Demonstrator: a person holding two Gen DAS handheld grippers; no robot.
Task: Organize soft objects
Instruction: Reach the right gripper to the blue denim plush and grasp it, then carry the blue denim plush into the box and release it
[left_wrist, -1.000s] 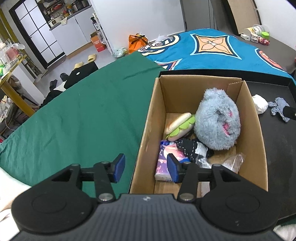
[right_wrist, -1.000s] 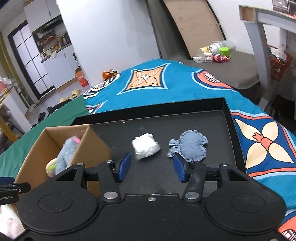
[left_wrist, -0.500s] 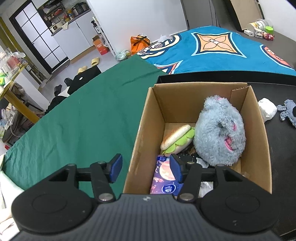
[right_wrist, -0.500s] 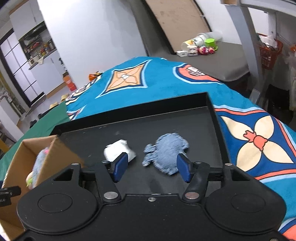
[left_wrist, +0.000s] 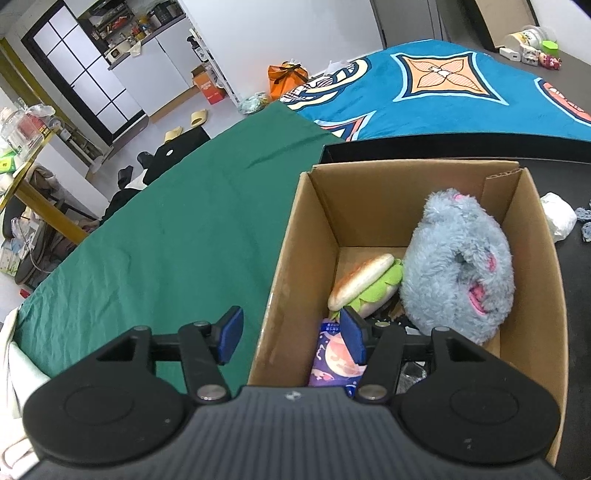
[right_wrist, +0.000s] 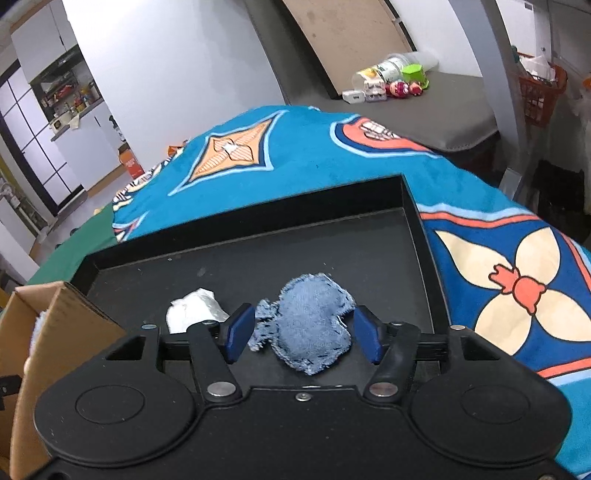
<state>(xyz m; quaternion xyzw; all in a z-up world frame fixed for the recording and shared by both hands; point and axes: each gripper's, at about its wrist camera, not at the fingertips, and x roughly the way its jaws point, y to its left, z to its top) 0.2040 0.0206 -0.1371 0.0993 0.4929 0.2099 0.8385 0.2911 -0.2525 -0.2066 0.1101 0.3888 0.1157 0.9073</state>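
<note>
The right claw (right_wrist: 301, 334) is spread wide, its 2 blue pads on either side of the frayed blue denim beanbag (right_wrist: 308, 326) on the black tray (right_wrist: 369, 254). The left claw (left_wrist: 291, 334) is spread too, straddling the brown cardboard box (left_wrist: 284, 277) wall.

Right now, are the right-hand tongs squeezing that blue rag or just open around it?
Open. The right tongs sit on either side of the blue rag, which lies on the black tray.
</note>
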